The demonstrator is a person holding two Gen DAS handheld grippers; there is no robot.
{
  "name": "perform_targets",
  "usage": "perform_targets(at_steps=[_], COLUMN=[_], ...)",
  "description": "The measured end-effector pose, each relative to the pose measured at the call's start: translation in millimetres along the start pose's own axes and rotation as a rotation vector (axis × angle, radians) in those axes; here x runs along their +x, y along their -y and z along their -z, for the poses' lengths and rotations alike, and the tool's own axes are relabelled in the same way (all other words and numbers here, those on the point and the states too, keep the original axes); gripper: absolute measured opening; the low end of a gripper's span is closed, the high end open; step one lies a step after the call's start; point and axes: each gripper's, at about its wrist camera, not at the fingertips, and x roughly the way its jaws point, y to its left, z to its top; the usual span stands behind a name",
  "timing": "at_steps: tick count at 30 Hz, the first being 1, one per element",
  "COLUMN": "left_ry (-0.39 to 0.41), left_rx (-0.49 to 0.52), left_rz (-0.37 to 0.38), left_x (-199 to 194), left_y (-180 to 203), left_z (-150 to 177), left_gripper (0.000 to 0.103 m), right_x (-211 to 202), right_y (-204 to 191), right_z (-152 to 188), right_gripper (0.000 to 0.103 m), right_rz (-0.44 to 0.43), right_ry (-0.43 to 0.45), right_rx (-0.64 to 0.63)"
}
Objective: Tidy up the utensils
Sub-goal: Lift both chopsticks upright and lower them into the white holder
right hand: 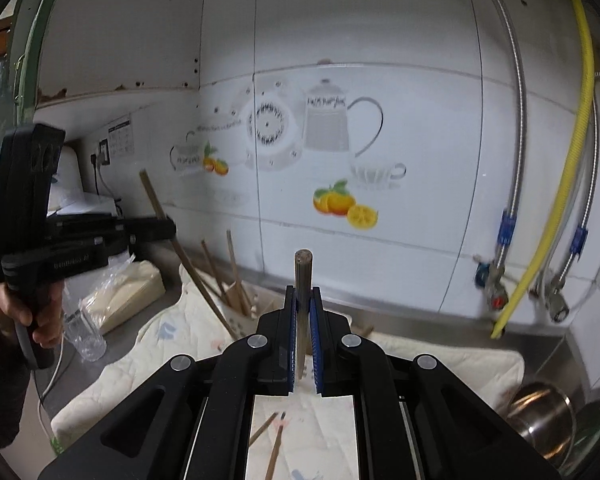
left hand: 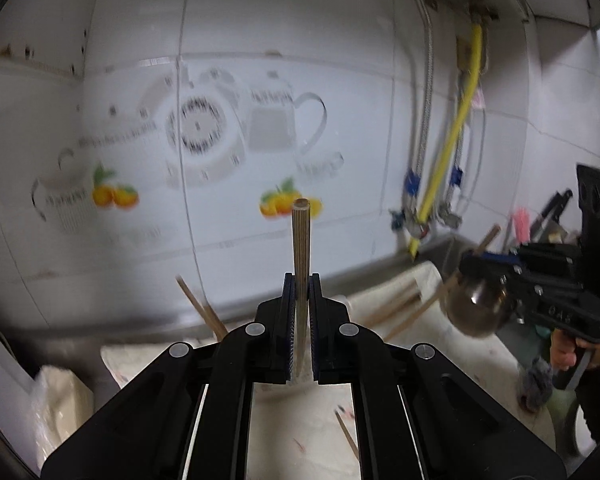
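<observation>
Tiled wall behind; each hand-held gripper clamped on a chopstick.

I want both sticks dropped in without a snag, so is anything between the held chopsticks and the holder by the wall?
Nothing visible blocks the way. Each chopstick is clamped above the cloth. The holder already has several chopsticks leaning out, crowding its opening.

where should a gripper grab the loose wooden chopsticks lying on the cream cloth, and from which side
Grip one wooden chopstick near its middle, coming from above with the jaws across its width: it lies flat on the cream cloth, so only its narrow sides are open. Both grippers already hold sticks.
</observation>
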Motion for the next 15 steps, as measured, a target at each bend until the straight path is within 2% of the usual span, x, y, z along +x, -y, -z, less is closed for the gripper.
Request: perform_targets(at_steps=[6,10,15], left_ry=[0.024,0.001,-0.046], left_rx=[-0.033,-0.078,-0.108], left_rz=[-0.044,-0.056,-0.056], left_x=[17.7,36.7,56.2], left_y=[-19.7,-34.3,-42.6], left_z=[-24.2,-17.1,3.7], left_gripper=[0.005,0.005,0.005], right_x=[7.9,18.9,42.6], right_y=[3.1,5.4,10.4], right_z=[-24.3,-34.3,-29.5], right_gripper=[0.006,0.006,0.006], right_rz=[0.016,0.036,0.030], right_ry=[0.026,0.036,0.001], right_rx=[-0.011,-0.015,0.009])
